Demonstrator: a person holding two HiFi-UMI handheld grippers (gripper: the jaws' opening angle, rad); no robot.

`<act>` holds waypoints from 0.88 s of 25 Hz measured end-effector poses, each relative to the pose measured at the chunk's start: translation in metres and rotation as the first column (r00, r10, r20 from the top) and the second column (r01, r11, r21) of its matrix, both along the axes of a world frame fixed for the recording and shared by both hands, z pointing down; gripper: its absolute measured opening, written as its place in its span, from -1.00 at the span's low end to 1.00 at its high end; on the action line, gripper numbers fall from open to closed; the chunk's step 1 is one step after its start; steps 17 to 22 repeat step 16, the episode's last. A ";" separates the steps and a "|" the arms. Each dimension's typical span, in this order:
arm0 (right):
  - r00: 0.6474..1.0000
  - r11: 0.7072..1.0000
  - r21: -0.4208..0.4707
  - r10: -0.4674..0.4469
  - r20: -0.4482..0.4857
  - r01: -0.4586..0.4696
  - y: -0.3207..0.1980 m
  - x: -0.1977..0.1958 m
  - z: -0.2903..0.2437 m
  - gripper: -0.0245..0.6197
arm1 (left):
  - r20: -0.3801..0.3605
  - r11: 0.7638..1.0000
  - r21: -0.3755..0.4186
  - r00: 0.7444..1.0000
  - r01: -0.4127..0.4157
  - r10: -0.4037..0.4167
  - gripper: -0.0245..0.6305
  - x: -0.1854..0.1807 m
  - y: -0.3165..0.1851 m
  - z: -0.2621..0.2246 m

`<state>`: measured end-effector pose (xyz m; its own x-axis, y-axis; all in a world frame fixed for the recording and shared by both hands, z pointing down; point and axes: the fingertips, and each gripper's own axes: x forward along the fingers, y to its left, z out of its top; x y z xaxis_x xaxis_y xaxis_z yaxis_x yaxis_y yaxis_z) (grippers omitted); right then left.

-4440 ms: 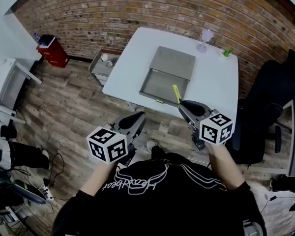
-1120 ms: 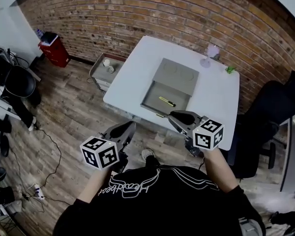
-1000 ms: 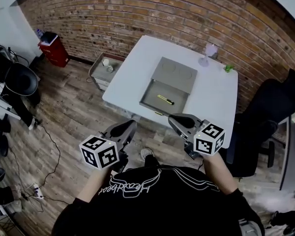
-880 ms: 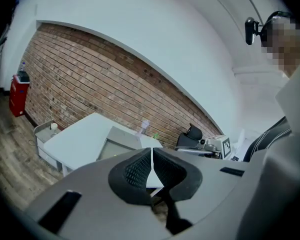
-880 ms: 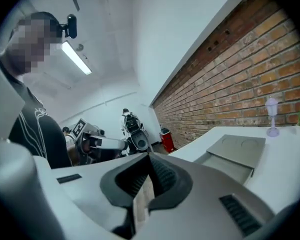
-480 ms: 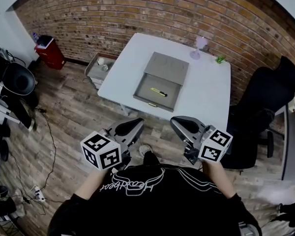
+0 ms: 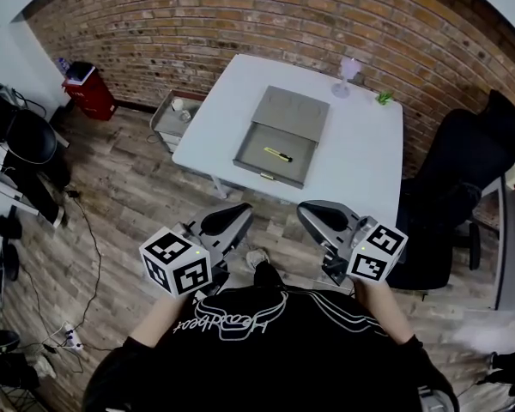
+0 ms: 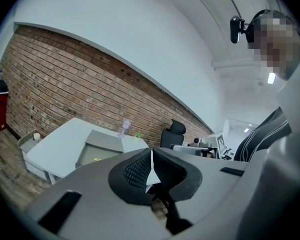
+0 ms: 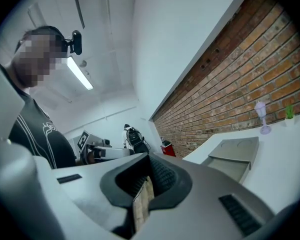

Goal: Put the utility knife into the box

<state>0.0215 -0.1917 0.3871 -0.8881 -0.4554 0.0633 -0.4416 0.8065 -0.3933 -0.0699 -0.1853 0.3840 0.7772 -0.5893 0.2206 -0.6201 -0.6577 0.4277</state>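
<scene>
**Knife in the box, both grippers shut and well back from the surface**

Working left to right in the head view: a red cabinet (image 7: 90, 93) stands at the foot of the brick wall (image 7: 240, 15), and a low grey cart (image 7: 166, 125) sits just beside the left edge of the white surface (image 7: 365, 166).

My left gripper (image 7: 230, 219) hangs over the wooden floor (image 7: 129, 196), short of the surface and well apart from everything on it. In the left gripper view its fingers (image 8: 135, 170) are together at the tips, with nothing between them.

The grey box (image 7: 296, 168) lies open near the middle of the surface, its lid (image 7: 293, 110) folded back toward the wall. The yellow utility knife (image 7: 278, 154) lies flat inside the open tray, at a slant and roughly central on the tray floor. Neither gripper touches it.

My right gripper (image 7: 318, 216) is level with the left one, also off the near edge of the surface. In the right gripper view its fingers (image 9: 165, 176) are pressed together and hold nothing.

Further right, a pale purple stemmed glass (image 7: 349, 69) stands upright near the far edge of the surface, with a small green plant (image 7: 383, 99) near it. A black office chair (image 7: 468, 170) stands beyond the surface's right side.
</scene>
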 end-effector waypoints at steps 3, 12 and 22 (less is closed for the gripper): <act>1.000 1.000 -0.006 -0.002 -0.007 0.002 0.002 -0.003 0.002 -0.92 | 0.003 1.000 -0.004 1.000 -0.001 0.001 -0.81 -0.002 0.001 0.000; 1.000 1.000 0.005 0.010 -0.023 -0.010 0.001 0.000 0.003 -0.92 | 0.010 1.000 -0.004 1.000 -0.014 0.014 -0.81 0.001 -0.003 0.002; 0.999 1.000 0.004 0.009 -0.034 -0.009 -0.004 -0.001 0.006 -0.92 | 0.007 1.000 -0.005 1.000 -0.014 0.014 -0.81 0.001 -0.008 0.003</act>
